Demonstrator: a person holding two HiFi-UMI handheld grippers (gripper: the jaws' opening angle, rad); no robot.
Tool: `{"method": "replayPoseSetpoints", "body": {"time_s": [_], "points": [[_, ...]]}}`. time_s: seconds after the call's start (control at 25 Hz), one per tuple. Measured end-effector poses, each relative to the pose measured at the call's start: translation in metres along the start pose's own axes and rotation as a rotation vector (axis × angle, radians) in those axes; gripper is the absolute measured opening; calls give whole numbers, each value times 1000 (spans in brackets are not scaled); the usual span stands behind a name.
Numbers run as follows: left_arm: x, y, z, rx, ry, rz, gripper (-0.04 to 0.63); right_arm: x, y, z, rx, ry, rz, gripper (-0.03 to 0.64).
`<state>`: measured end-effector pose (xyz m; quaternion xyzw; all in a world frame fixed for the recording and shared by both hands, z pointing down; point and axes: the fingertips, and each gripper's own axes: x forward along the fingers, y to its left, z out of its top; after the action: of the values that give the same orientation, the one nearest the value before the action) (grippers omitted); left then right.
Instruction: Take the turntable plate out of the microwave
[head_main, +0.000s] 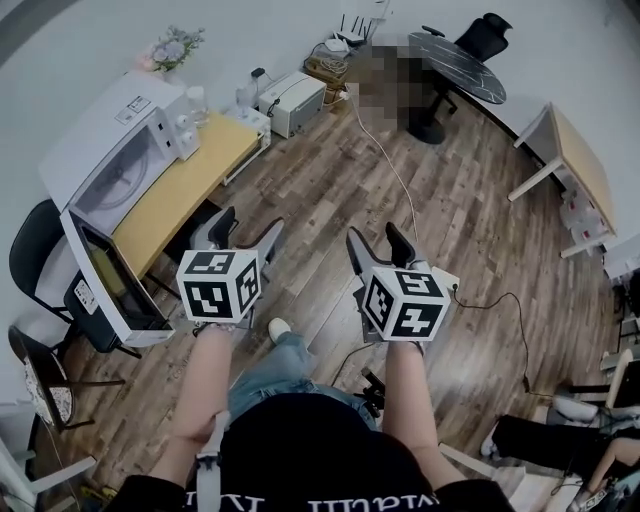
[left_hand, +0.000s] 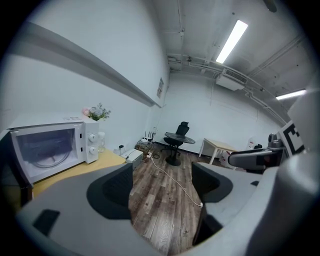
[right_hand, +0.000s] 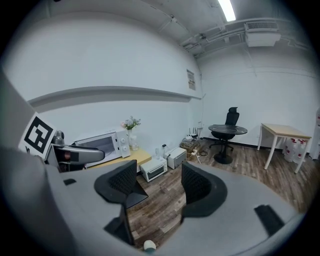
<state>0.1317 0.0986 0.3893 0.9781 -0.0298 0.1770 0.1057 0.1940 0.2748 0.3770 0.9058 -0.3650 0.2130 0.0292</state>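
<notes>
A white microwave (head_main: 105, 135) stands on a low wooden table (head_main: 190, 175) at the left, with its dark-glass door (head_main: 110, 285) swung open. Inside it lies the glass turntable plate (head_main: 123, 178), also seen in the left gripper view (left_hand: 49, 156). My left gripper (head_main: 247, 230) hovers over the floor to the right of the table, apart from the microwave, open and empty (left_hand: 162, 185). My right gripper (head_main: 377, 242) is level with it further right, also open with nothing between its fingers (right_hand: 160, 182). The microwave (right_hand: 102, 142) shows partly behind the left gripper in the right gripper view.
A white toaster oven (head_main: 292, 103) and small appliances sit on the floor past the table's far end. A black chair (head_main: 35, 260) stands left of the microwave. A white cable (head_main: 390, 165) runs across the wood floor. A round black table (head_main: 455, 65) and a desk (head_main: 580, 165) stand further off.
</notes>
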Motion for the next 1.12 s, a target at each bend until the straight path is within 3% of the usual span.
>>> {"method": "replayPoseSetpoints", "body": {"time_s": [0.28,0.56,1.12], "points": [[40,37,21,-40,-20,85,371,65,-7,32,-41,9,80,291],[62,93,22,-99,-22,198,371,137,19,47,-90,46,200,291],[-11,211,21,-235,-123,532,371,216,163,76,-250,67,550,291]]}}
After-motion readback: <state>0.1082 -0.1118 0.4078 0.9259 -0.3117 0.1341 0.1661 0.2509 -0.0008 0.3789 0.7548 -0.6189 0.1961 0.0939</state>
